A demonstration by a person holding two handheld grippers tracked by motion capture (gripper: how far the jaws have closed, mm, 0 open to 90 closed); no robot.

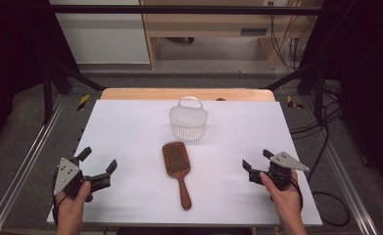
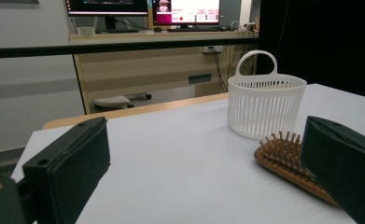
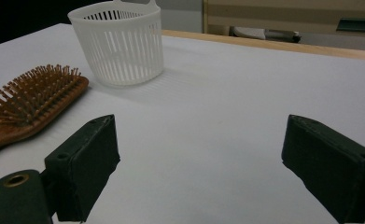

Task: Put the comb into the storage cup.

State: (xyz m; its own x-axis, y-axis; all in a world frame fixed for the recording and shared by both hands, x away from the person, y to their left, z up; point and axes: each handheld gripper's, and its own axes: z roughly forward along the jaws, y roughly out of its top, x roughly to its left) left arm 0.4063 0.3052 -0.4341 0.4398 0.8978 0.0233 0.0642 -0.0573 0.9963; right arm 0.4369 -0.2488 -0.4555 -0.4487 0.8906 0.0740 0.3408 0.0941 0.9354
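No writing I can read anywhere; the monitors [image 2: 143, 10] behind the counter [image 1: 130, 132] are too blurred. My left gripper [image 1: 98, 169] and my right gripper [image 1: 255, 160] both rest low at the near corners, jaws spread wide and holding nothing. The wooden hairbrush [image 1: 177, 170] lies flat between them, bristles up, handle toward me, apart from both. Just beyond its head stands the white slotted basket [image 1: 188, 120], upright.
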